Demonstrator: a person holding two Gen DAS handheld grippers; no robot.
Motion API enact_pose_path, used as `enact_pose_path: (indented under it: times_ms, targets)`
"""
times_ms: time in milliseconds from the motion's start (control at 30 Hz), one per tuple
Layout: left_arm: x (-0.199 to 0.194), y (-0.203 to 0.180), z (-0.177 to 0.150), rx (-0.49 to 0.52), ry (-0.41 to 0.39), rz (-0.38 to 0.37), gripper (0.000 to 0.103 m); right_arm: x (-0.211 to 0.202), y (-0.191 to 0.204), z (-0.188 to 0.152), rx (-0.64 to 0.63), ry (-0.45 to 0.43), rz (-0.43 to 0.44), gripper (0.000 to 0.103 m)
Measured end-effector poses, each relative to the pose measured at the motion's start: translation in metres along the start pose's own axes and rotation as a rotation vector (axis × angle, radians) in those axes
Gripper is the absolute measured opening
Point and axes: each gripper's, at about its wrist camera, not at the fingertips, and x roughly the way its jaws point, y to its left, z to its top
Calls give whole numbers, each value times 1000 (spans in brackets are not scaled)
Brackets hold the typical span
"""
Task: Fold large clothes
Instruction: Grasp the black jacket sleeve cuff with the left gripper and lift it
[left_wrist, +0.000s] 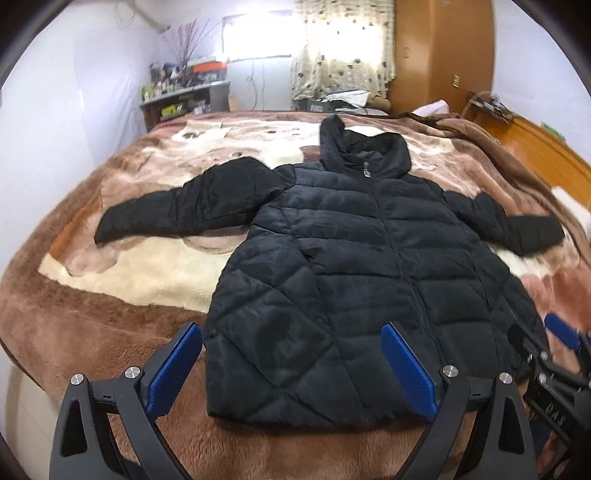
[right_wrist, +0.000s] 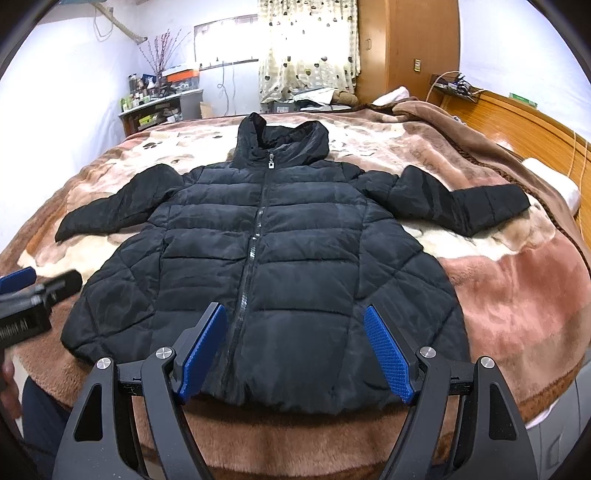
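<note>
Left wrist view: left tongs (left_wrist: 291, 369) spread apart, empty, over the hem of the black jacket (left_wrist: 354, 280), flat on the blanket (left_wrist: 122, 280). Right wrist view: right tongs (right_wrist: 295, 350) gape apart above the jacket's (right_wrist: 280, 258) hem, zipper (right_wrist: 255, 243) up.

A bed (right_wrist: 509, 280) fills the room's middle, covered by a plush brown, pink and cream blanket (right_wrist: 480, 258). Pale lilac walls (right_wrist: 74, 92) surround it. At the far side, a bright window (right_wrist: 225, 40) glows beside a spotted cream curtain (right_wrist: 306, 48). A cluttered shelf (right_wrist: 159, 103) holding dried branches (right_wrist: 162, 51) stands at left; a wooden wardrobe (right_wrist: 406, 44) and wooden headboard (right_wrist: 535, 122) stand at right.
</note>
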Motion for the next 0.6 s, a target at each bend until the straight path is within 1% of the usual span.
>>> enact_pose_path:
  times_ms: [67,133,233,300,333,400,433,467,533,600]
  targets:
    - [9,10,11,11,-13,27,98,10,6,8,-9,3,7,77]
    - [26,25,25,19,-4,33,98,20,12,16,-21,9,12,77]
    - [54,59,46,-5,21,53,98,38,25,32,-35,12,17,77]
    - [74,88,59,-31,35,80,98,50,31,44,-30,10,35,77]
    - [85,104,66,-60,48,67,98,56,35,50,-28,8,50,77]
    - [105,137,78,-136,73,2,98,69,42,64,-29,-4,84,77]
    - [119,164,86,-217,80,-44,98,75,47,70,-38,-9,93,77]
    - [129,184,90,-263,70,-51,99,80,52,74,-50,-14,104,77]
    - [149,219,96,-344,81,-34,101,94,63,86,-67,-16,138,77]
    - [165,247,99,-416,69,-79,102,106,71,95,-70,-14,179,77]
